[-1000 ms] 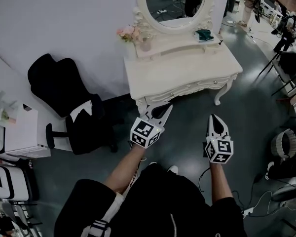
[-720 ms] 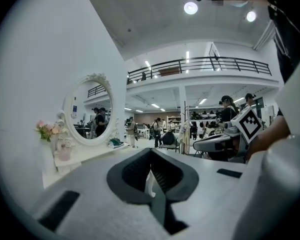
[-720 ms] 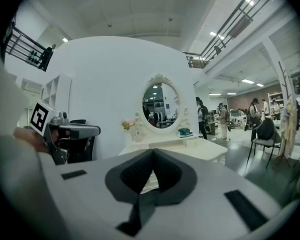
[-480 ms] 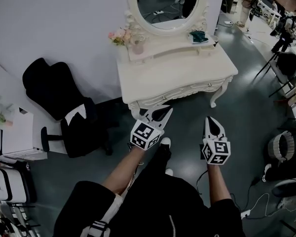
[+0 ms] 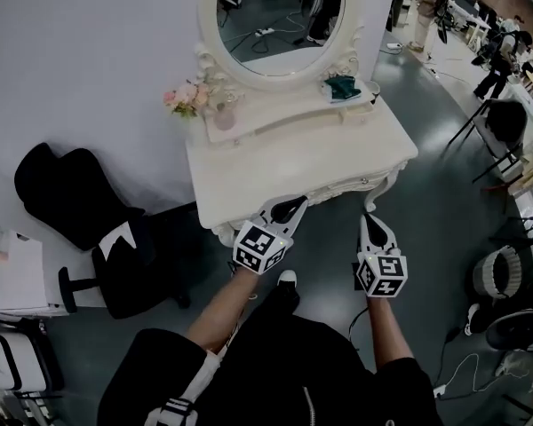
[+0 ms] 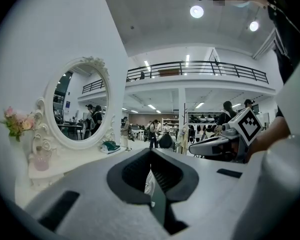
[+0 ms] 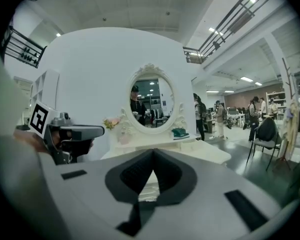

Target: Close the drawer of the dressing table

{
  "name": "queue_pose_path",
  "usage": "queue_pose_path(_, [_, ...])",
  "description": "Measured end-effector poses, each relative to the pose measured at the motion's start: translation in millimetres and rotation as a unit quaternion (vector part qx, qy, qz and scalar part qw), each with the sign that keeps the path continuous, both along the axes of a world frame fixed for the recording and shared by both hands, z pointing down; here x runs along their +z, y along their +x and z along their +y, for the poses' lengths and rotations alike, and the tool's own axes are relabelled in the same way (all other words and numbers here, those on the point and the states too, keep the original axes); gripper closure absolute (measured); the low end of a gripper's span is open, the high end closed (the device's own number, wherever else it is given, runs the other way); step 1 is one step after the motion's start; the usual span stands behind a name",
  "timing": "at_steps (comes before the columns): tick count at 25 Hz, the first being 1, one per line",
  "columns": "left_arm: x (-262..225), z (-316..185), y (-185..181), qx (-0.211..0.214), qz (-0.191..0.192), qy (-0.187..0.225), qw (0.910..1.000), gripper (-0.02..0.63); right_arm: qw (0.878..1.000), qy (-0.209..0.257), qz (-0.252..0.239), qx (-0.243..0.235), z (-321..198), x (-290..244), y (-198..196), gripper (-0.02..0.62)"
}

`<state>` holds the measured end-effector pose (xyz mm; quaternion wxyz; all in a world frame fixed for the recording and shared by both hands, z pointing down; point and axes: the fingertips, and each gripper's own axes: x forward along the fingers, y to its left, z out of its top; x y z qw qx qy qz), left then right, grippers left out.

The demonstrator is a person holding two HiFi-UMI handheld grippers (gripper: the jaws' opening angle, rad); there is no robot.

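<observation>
Now both grippers point at the cream-white carved dressing desk (image 5: pixel 293 149) with its oval mirror (image 5: pixel 280 16). Left gripper (image 5: pixel 292 205): fingers closed, nothing between them, tips just at the desk's near edge. Right gripper (image 5: pixel 367 221): fingers closed, empty, just short of the drawer front (image 5: pixel 338 187), near the right front leg. No contact visible in either gripper view. Cannot tell whether the drawer stands out or sits flush.

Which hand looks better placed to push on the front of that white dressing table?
Probably the left: the left gripper has its tips at the dressing table front edge, near the middle, while the right gripper sits by the right corner leg.
</observation>
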<state>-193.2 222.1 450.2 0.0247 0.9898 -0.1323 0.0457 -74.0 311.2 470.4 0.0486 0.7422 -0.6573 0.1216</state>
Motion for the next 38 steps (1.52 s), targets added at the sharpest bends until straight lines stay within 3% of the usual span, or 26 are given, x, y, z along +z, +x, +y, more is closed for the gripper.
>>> queue_pose_path(10, [-8, -108, 39, 0.02, -0.005, 0.009, 0.9997, 0.606, 1.0, 0.002, 0.012, 0.006, -109, -12, 30, 0.592])
queue_pose_path(22, [7, -185, 61, -0.009, -0.004, -0.011, 0.9999, 0.606, 1.0, -0.009, 0.011, -0.012, -189, -2, 65, 0.592])
queue_pose_path(30, [19, -244, 88, -0.07, -0.016, -0.012, 0.9973, 0.606, 0.997, -0.004, -0.002, -0.073, -271, 12, 102, 0.592])
queue_pose_path(38, [18, -302, 130, -0.172, -0.027, -0.018, 0.9846, 0.606, 0.985, -0.011, -0.014, -0.17, -358, 19, 155, 0.592])
